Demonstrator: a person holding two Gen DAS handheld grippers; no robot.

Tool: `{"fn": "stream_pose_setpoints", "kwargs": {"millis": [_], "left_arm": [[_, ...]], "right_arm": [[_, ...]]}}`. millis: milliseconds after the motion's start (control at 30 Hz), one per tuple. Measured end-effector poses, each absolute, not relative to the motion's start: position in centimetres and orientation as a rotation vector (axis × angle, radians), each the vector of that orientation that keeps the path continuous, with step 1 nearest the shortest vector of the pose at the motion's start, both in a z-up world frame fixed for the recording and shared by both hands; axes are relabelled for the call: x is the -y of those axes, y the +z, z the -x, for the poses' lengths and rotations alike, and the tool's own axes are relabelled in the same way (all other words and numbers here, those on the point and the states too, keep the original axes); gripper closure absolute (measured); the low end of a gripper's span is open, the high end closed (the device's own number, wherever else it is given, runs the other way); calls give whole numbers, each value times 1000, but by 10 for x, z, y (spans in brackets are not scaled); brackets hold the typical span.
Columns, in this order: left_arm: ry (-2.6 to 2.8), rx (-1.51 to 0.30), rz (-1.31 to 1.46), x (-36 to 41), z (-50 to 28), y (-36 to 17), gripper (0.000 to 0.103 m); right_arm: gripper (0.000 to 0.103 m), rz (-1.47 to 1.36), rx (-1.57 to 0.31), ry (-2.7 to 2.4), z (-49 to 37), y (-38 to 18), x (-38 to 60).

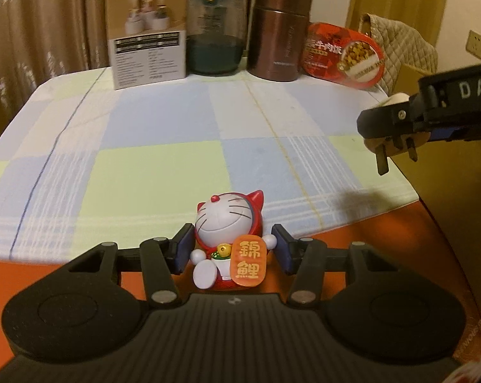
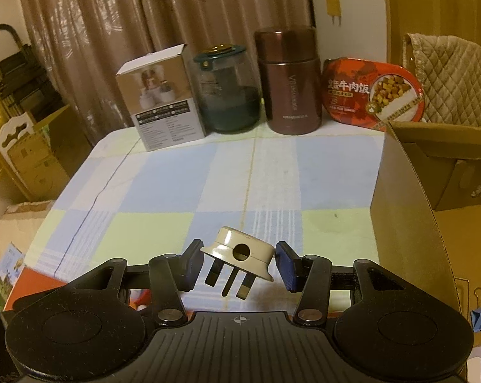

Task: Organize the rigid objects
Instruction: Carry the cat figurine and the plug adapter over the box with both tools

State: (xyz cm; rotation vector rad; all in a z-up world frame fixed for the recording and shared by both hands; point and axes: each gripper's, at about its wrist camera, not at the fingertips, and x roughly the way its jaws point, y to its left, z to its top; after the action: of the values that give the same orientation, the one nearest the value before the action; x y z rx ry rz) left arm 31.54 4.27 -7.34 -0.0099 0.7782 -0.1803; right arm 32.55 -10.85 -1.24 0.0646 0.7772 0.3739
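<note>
A red and white cat figurine (image 1: 223,220) with an orange sign sits between the blue pads of my left gripper (image 1: 232,252), which is shut on its sides over the table's near edge. A cream three-pin plug (image 2: 231,242) hangs, pins toward the camera, in my right gripper (image 2: 239,261), which is shut on its rim above the checked tablecloth (image 2: 176,185). In the left wrist view the right gripper (image 1: 390,124) enters from the right edge with the plug (image 1: 396,99), its pins pointing down.
Along the table's back edge stand a white product box (image 1: 148,32), a glass jar (image 1: 215,32), a brown flask (image 1: 280,32) and a red meal tub (image 1: 342,54). An open cardboard box (image 2: 406,207) stands at the table's right side, and a quilted chair back (image 2: 447,73) behind it.
</note>
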Motion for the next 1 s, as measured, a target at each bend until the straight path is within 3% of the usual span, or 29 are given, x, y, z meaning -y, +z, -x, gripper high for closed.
{"fn": "stream_pose_setpoints", "kwargs": {"millis": [1000], "left_arm": [[-85, -761, 180, -40, -164, 13, 56]], "right_arm": [[57, -6, -696, 399, -186, 26, 135]]}}
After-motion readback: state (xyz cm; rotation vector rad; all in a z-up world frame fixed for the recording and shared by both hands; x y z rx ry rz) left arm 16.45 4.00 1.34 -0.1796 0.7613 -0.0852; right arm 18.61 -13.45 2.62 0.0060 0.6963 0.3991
